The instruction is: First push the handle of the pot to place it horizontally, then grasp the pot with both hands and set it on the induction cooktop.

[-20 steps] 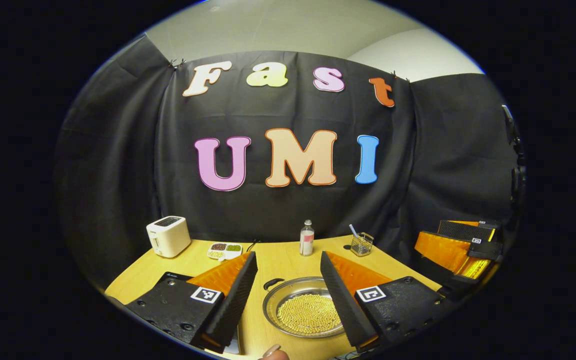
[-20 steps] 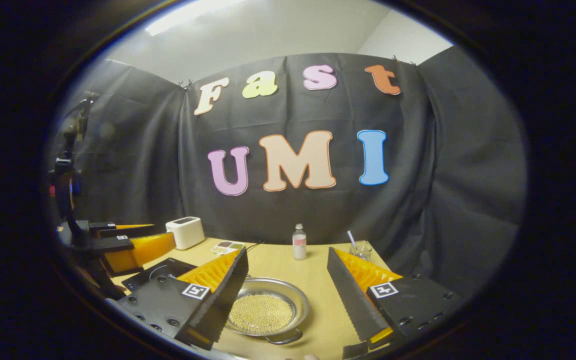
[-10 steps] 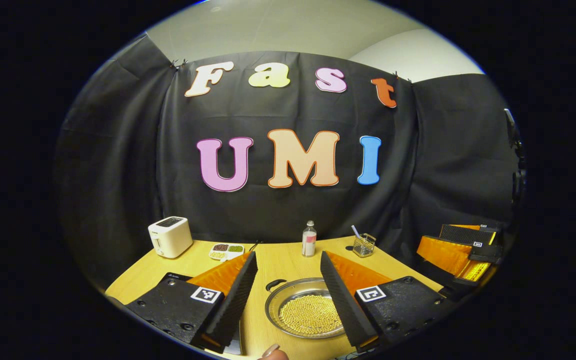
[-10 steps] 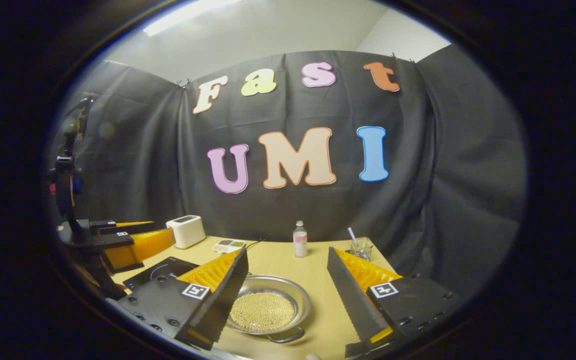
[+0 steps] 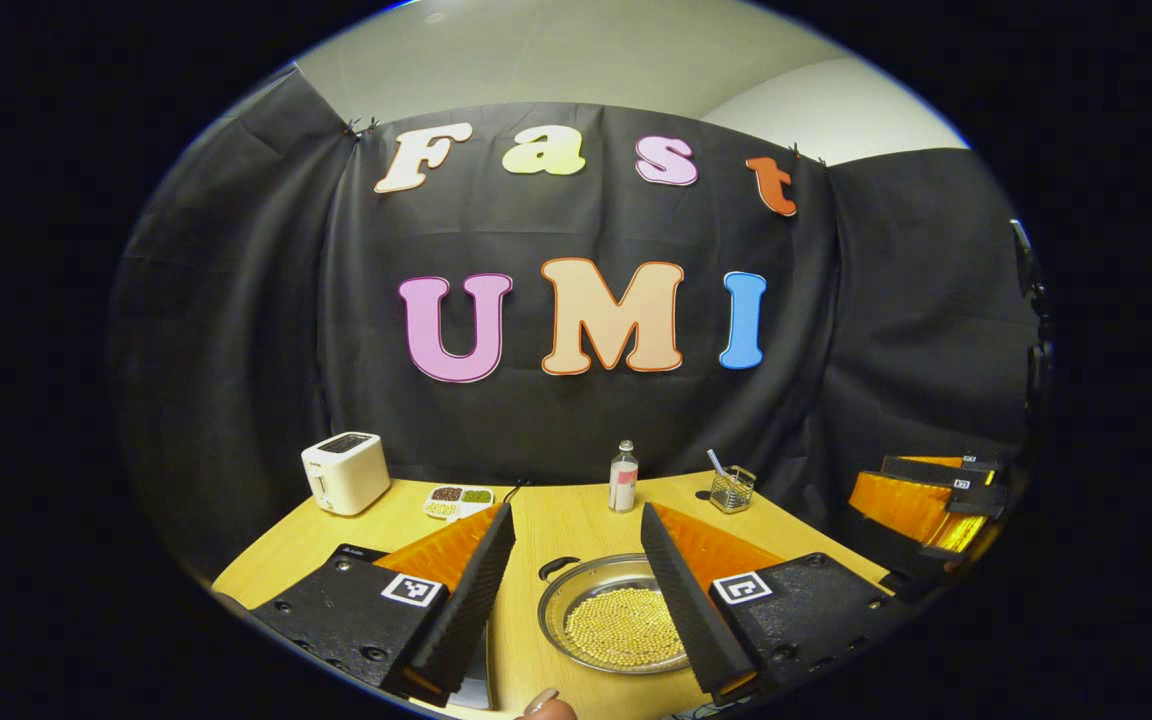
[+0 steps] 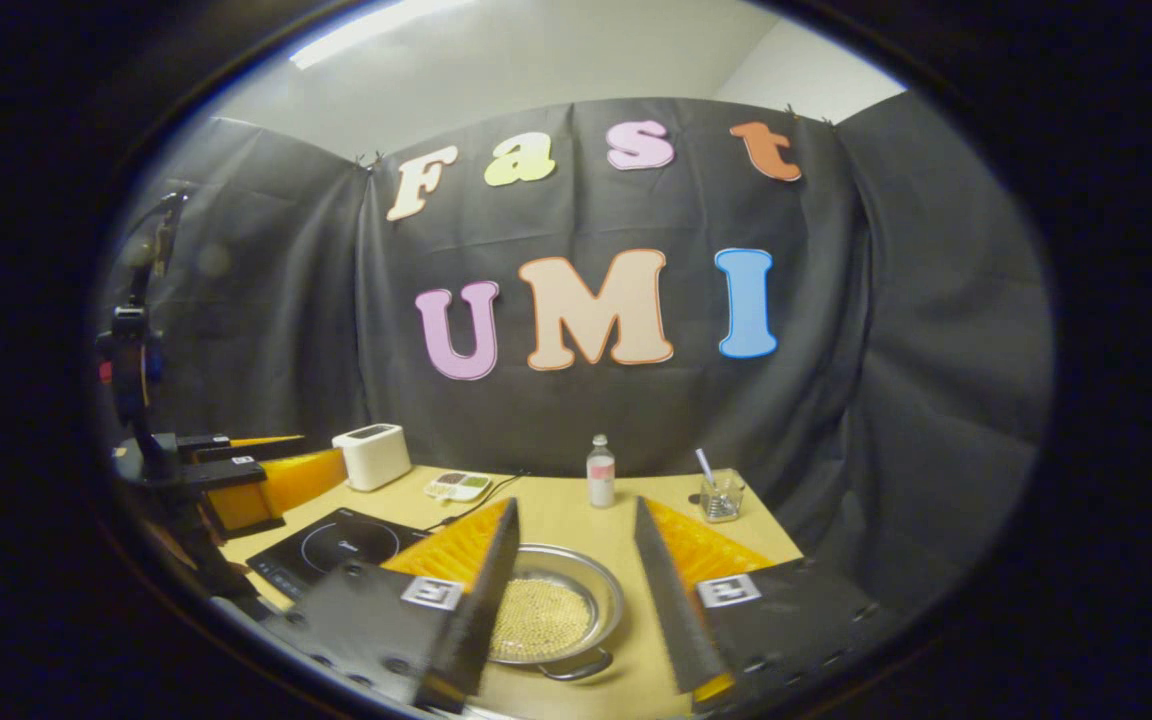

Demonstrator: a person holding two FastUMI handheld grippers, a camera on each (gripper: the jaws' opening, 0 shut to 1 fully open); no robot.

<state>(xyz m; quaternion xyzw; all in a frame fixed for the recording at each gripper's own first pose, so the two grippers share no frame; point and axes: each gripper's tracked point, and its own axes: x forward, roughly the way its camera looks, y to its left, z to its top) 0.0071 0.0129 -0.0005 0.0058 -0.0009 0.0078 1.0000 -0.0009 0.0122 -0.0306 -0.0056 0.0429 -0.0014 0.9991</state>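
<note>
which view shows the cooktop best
The right gripper view: the cooktop lies open on the table's left with its ring marking plain, beside the pot. In the left gripper view just a dark corner peeks out behind that gripper's left finger.

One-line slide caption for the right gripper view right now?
Open right gripper hovers over the bead-filled pot, induction cooktop to its left.

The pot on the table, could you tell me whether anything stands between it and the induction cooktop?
Nothing visible does. In the right gripper view the pot sits right of the induction cooktop, with bare table between; the cooktop's cord runs behind, toward the wall.
</note>
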